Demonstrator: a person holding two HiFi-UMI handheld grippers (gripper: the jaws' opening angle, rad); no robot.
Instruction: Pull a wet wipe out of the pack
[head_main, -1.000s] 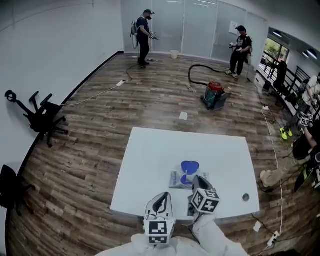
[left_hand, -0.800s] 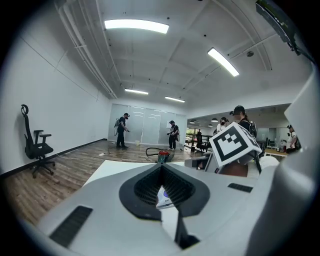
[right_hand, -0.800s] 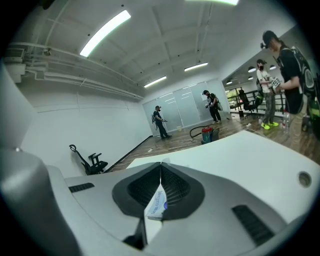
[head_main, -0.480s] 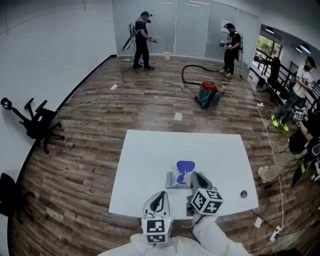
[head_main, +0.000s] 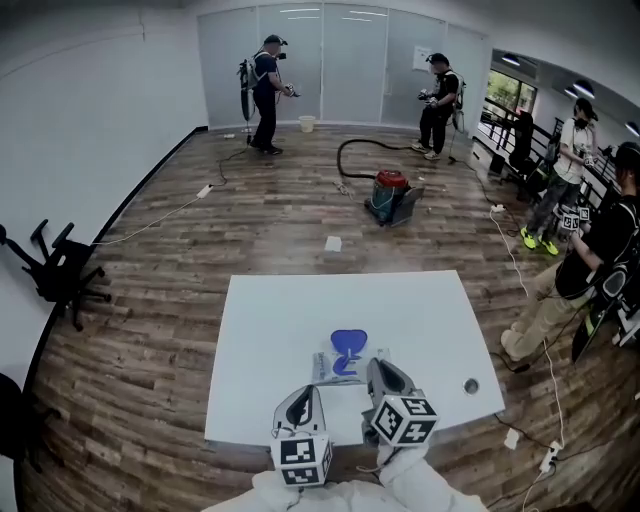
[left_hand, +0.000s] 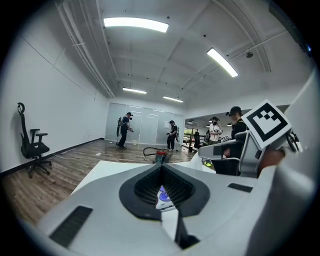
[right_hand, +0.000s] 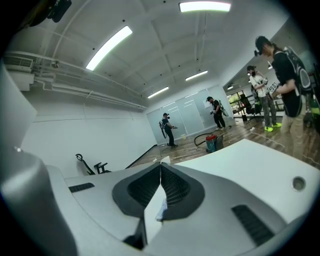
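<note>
1. The left claw (head_main: 303, 400) hangs over the near edge of the counter (head_main: 262, 320). Its ribbed dark pads are pressed tip to tip and hold nothing.
2. The wet wipe pack (head_main: 330, 367), flat and glossy, lies on the smooth white counter ahead of that claw and to its right. A rounded blue lid (head_main: 348, 342) is flipped open at the pack's far end.
3. The right claw (head_main: 377, 368), jaws likewise together and empty, sits just beside the pack's right edge.

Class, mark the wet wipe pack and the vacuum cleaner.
White wet wipe pack with blue flap (head_main: 348, 342): head view, on the blue flap.
Red and teal canister vacuum cleaner (head_main: 389, 181): head view, on its red top.
</note>
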